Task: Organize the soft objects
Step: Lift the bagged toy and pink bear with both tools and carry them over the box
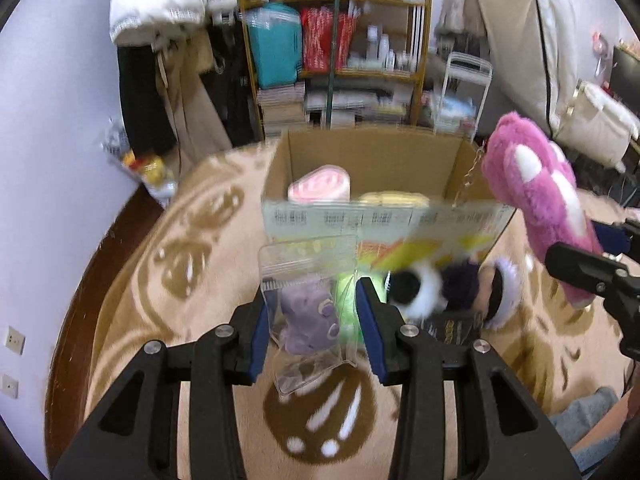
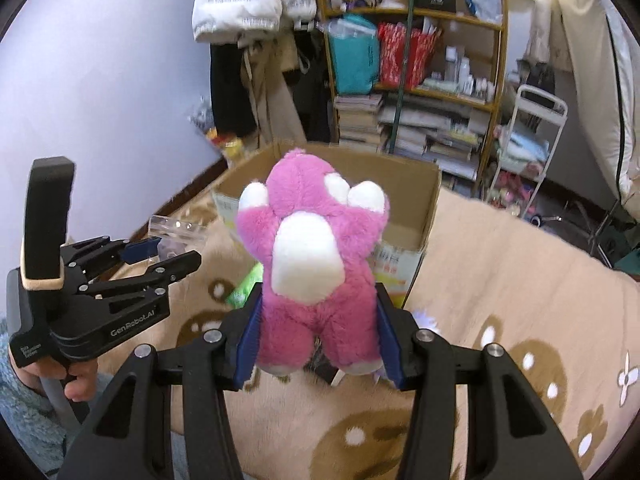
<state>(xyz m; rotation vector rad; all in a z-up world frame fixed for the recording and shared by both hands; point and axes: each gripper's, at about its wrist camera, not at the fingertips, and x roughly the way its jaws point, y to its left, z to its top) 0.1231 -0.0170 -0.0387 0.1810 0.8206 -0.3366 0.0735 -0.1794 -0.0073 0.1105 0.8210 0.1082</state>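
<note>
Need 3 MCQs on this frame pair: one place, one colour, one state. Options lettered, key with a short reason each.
1. Where is the pink-and-white roll?
A. inside the cardboard box
B. on the shelf
C. in the left gripper

2. What colour is the plush paw in the right gripper?
A. green
B. pink with white pads
C. black

3. What is the left gripper doing?
A. hanging open, holding nothing
B. closed on the box flap
C. closed on a clear packet with a purple plush inside

Key: 1 A, the roll sits behind the box's front wall. 2 B, the right wrist view shows pink fur and white pads. 3 C, both blue fingers press the packet's sides.
</note>
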